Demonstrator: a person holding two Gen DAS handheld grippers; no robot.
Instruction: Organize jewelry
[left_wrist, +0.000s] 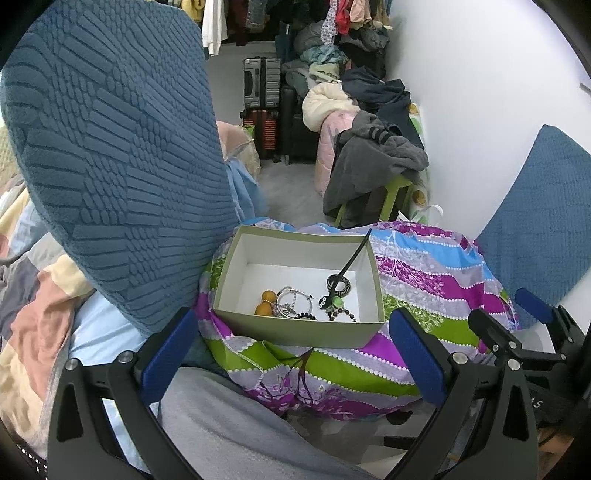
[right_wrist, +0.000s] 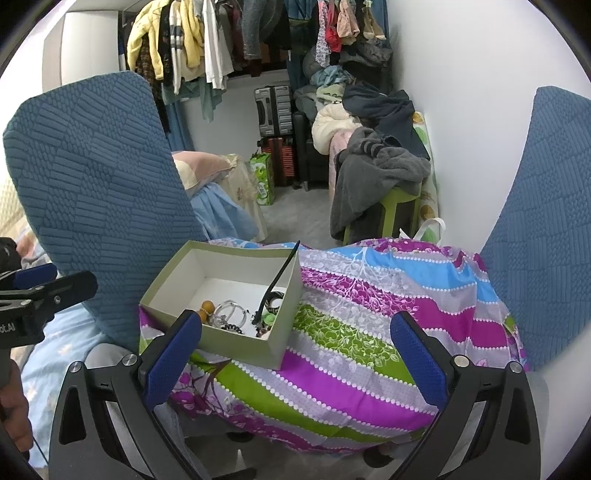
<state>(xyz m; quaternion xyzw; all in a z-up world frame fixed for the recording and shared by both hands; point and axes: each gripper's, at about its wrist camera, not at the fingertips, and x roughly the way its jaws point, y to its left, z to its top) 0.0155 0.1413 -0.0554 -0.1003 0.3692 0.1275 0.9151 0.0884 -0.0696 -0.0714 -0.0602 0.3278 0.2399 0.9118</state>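
An open green cardboard box (left_wrist: 295, 332) with a white inside sits on a striped purple, green and blue cloth (left_wrist: 424, 280). It holds orange beads (left_wrist: 266, 302), silver bangles (left_wrist: 291, 301), dark bead bracelets (left_wrist: 341, 314) and a black hair stick with a ring (left_wrist: 340, 282). The box also shows in the right wrist view (right_wrist: 236, 343). My left gripper (left_wrist: 295, 362) is open and empty just in front of the box. My right gripper (right_wrist: 295, 354) is open and empty, to the right of the box over the cloth (right_wrist: 369, 317).
Blue textured chair backs stand left (left_wrist: 110, 166) and right (left_wrist: 535, 236) of the cloth. Behind are suitcases (right_wrist: 275, 110), a green stool (right_wrist: 395, 210) piled with clothes, a hanging clothes rail (right_wrist: 221, 37) and a white wall. The other gripper (right_wrist: 37, 291) shows at the left edge.
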